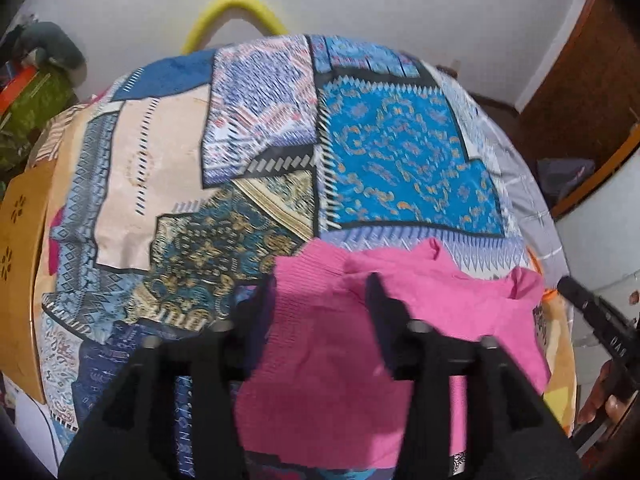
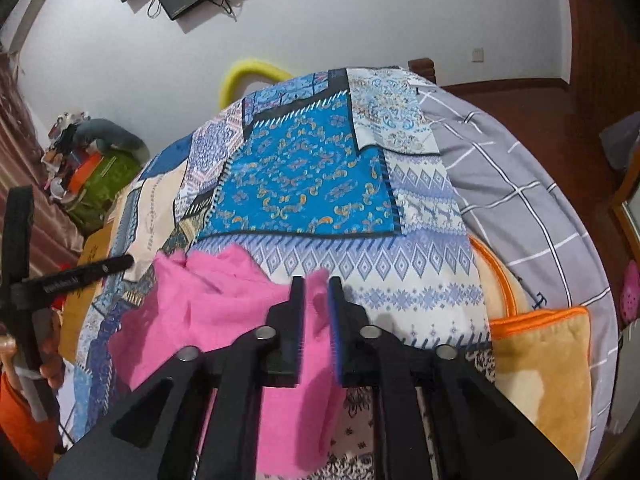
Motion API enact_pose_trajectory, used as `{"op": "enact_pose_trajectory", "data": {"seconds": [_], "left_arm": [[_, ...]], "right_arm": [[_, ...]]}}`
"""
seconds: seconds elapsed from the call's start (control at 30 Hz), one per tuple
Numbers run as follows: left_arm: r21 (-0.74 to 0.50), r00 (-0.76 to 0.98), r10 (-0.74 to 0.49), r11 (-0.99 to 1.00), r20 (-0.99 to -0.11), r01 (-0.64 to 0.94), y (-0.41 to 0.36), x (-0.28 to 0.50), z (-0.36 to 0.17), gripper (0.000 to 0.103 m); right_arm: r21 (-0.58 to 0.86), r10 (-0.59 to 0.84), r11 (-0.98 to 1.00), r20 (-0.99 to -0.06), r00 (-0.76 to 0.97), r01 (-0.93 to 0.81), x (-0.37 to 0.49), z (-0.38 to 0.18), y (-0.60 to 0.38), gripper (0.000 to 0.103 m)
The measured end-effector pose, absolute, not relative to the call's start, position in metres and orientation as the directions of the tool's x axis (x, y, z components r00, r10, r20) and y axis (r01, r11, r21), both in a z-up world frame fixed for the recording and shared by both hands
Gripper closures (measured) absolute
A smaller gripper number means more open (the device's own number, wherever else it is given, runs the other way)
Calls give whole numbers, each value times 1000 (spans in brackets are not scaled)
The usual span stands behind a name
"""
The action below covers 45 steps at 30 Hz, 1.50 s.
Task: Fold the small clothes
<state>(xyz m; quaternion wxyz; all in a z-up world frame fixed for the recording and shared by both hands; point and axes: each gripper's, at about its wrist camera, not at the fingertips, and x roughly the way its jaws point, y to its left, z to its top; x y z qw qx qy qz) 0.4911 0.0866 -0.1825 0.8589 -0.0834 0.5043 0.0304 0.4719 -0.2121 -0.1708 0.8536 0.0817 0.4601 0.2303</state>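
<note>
A small pink knitted garment (image 1: 344,344) lies crumpled on the near part of a patchwork bedspread (image 1: 248,152). My left gripper (image 1: 320,286) is open, with its fingers spread over the garment's ribbed left part. In the right wrist view the pink garment (image 2: 208,304) stretches from the left into my right gripper (image 2: 315,285), whose jaws are shut on a fold of the pink cloth and hold it slightly raised. The left gripper (image 2: 120,262) shows at the left edge of that view.
The patchwork bedspread (image 2: 304,176) covers a bed. A grey checked quilt (image 2: 520,184) lies at the right. An orange-trimmed tan cushion (image 2: 536,360) sits at the near right. A yellow curved tube (image 1: 236,12) stands behind the bed. Cluttered boxes (image 1: 36,100) are on the left.
</note>
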Motion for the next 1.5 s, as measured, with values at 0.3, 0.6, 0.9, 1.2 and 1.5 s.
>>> {"op": "enact_pose_trajectory", "data": {"seconds": [0.3,0.6,0.9,1.2,1.5], "left_arm": [[-73,385,-19,989,-923,-126,106,467,-210,28],[-216,309,-160,964,-938,-157,100,466,-249,27],[-302,331,-236,939,-914,-165,88,480,-259,32],[-342,376,-286,935,-881,-90,70,473,-245,84],[-231,487,-174,971,-856,-59,74,434,-191,85]], "right_arm": [[347,454,884,-797,397,-314,447,-189,-215,26],[381,452,887,-833,318,-262,442,-229,-207,26],[425,494,867,-801,339,-258,447,-239,-196,47],[405,511,851,-783,355,-333,433,-227,-178,89],[373,536,833,-726,430,-409,409,-173,-175,91]]}}
